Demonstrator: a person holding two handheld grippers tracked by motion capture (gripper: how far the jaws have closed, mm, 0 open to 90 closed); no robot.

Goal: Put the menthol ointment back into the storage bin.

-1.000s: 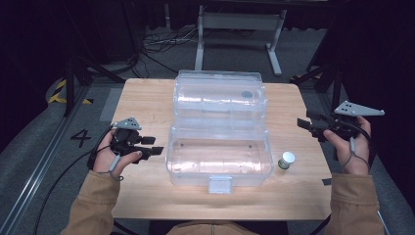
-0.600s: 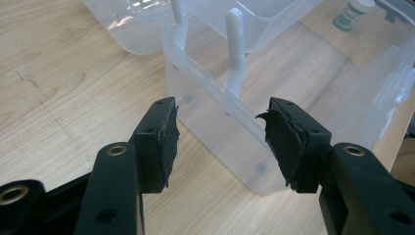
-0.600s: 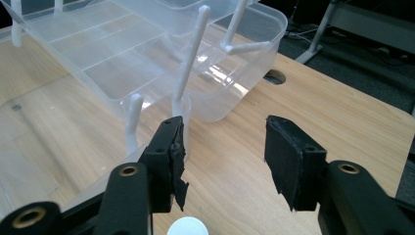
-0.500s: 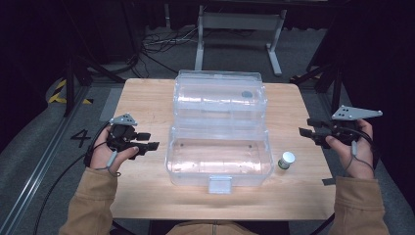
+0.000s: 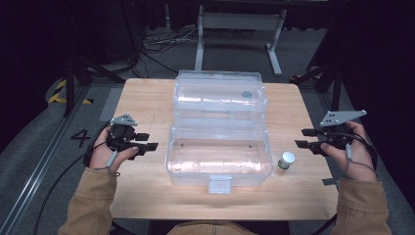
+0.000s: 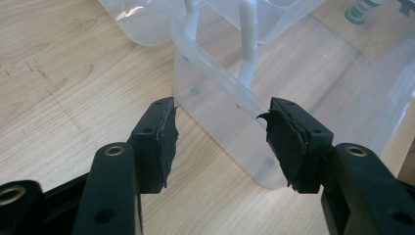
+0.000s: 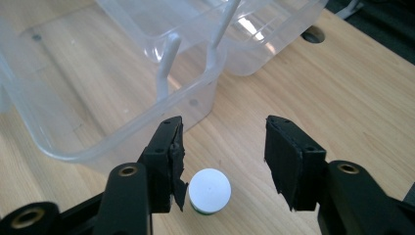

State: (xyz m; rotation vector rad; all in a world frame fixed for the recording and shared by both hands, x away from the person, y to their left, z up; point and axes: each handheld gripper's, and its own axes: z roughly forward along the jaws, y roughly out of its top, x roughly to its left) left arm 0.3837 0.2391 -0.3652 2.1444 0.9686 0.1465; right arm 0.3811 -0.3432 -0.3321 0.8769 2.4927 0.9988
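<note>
At the left edge of the pale wooden bench [image 5: 147, 98], the left gripper [image 5: 147, 142] sat in the person's left hand [image 5: 105, 152], level and pointed at the near left corner of the clear plastic storage box with its lid swung open behind it [image 5: 219, 156]; compared with a second before it had hardly shifted, and its fingers [image 6: 164, 142] stood wide apart with nothing between them, the box wall just ahead. The box occupied the middle of the bench, empty as far as could be seen, its white latch tab [image 5: 219, 185] facing the person. To its right, just beside the near right corner, stood the small green bottle with a white round cap [image 5: 287, 160], upright on the wood. Farther right, the right gripper [image 5: 302, 138] had eased down and slightly outward from where it hovered a second earlier, and in the right gripper view the bottle cap now lay below and between its spread, empty fingers [image 7: 288, 156]. That alignment suggested the bottle was about to be picked up, probably for placing in the box.
</note>
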